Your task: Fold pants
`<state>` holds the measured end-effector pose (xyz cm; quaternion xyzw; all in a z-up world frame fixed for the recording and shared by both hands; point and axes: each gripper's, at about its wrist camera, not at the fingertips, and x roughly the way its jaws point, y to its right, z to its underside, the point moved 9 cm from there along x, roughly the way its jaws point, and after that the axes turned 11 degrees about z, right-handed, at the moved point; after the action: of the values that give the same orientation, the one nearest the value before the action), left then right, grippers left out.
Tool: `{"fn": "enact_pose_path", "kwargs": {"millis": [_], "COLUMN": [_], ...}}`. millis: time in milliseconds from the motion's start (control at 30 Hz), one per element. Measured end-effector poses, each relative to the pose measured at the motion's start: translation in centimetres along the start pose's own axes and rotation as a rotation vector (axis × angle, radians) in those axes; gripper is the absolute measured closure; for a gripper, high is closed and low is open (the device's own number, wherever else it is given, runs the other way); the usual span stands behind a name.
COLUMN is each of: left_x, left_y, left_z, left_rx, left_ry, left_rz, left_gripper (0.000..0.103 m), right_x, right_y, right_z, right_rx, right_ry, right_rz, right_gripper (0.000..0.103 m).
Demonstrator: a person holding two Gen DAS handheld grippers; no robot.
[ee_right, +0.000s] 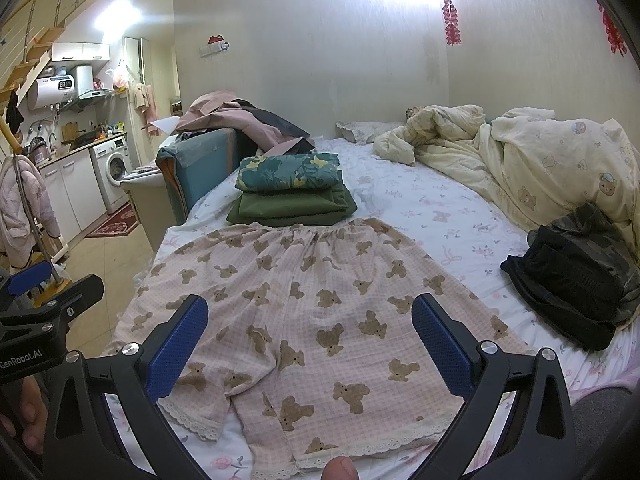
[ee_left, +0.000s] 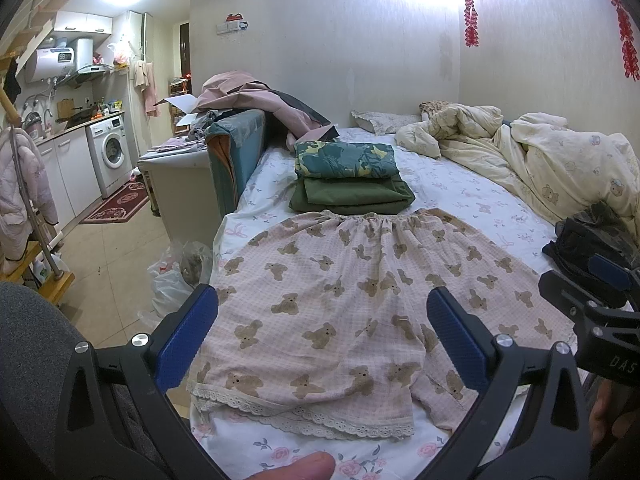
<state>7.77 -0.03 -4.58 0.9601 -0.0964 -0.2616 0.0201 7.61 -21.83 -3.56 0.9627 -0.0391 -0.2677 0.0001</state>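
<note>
Pink checked pants with brown bear print (ee_left: 340, 300) lie flat on the bed, waistband at the far end, lace-trimmed leg hems near me; they also show in the right wrist view (ee_right: 320, 312). My left gripper (ee_left: 322, 338) is open and empty, held above the left leg hem. My right gripper (ee_right: 310, 344) is open and empty, held above the right leg. The right gripper's body shows at the right edge of the left wrist view (ee_left: 592, 300).
A stack of folded green clothes (ee_left: 348, 176) sits just beyond the waistband. A dark bundle (ee_right: 576, 276) lies on the right of the floral sheet (ee_right: 440, 208). A cream duvet (ee_right: 540, 152) is heaped at the far right. Bed edge and plastic bags (ee_left: 176, 272) at left.
</note>
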Motion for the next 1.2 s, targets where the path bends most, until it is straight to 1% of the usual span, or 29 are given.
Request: {"fn": "enact_pose_path", "kwargs": {"millis": [367,467,533,567,633,667,733,800,900,933,967,1033,1133,1167,1200], "left_x": [0.0,0.0,0.0,-0.1,0.5,0.8,1.4,2.2,3.8,4.6,5.0,5.9,7.1,7.4,7.7], "left_y": [0.0,0.0,-0.2,-0.6,-0.2,0.0,0.1,0.2,0.5,0.8,1.0,1.2,1.4,1.4,1.3], "left_z": [0.0,0.1,-0.1,-0.4,-0.8,-1.0,-1.1,-0.7,0.2,0.6,0.8,1.3,2.2,2.3,2.5], "left_rx": [-0.001,-0.011,-0.003,0.013,0.017,0.017,0.003,-0.024,-0.042,-0.045,-0.047,-0.047,-0.069,-0.077,-0.088], "left_ry": [0.001,-0.01,-0.02,-0.022,-0.039,-0.05,-0.074,-0.108,-0.18,-0.215,-0.232,-0.264,-0.324,-0.341,-0.358], "left_rz": [0.001,0.002,-0.044,-0.066,-0.042,-0.04,-0.03,-0.015,0.003,0.016,0.026,0.03,0.043,0.045,0.046], "left_gripper": [0.0,0.0,0.0,0.0,0.0,0.0,0.0,0.0,0.0,0.0,0.0,0.0,0.0,0.0,0.0], "right_x": [0.0,0.0,0.0,0.4,1.4,1.9,2.2,3.3,4.7,5.2,5.5,6.4,7.3,7.6,7.9], "right_y": [-0.1,-0.2,0.0,-0.2,-0.5,-0.3,0.6,2.0,4.2,5.0,5.7,7.5,10.0,10.9,11.7], "right_z": [0.1,0.3,0.2,0.6,2.6,3.3,4.3,5.9,9.2,10.7,11.8,14.1,16.6,17.5,18.1], "right_rx": [0.0,0.0,0.002,0.009,0.04,0.066,0.131,0.222,0.41,0.481,0.533,0.628,0.761,0.798,0.831], "right_ry": [-0.001,-0.006,-0.022,-0.044,-0.127,-0.179,-0.253,-0.354,-0.514,-0.578,-0.629,-0.712,-0.783,-0.808,-0.819], "right_rz": [0.0,0.0,-0.003,-0.02,-0.077,-0.107,-0.159,-0.186,-0.234,-0.239,-0.239,-0.221,-0.181,-0.165,-0.152], "right_gripper": [0.0,0.0,0.0,0.0,0.0,0.0,0.0,0.0,0.0,0.0,0.0,0.005,0.007,0.009,0.014]}}
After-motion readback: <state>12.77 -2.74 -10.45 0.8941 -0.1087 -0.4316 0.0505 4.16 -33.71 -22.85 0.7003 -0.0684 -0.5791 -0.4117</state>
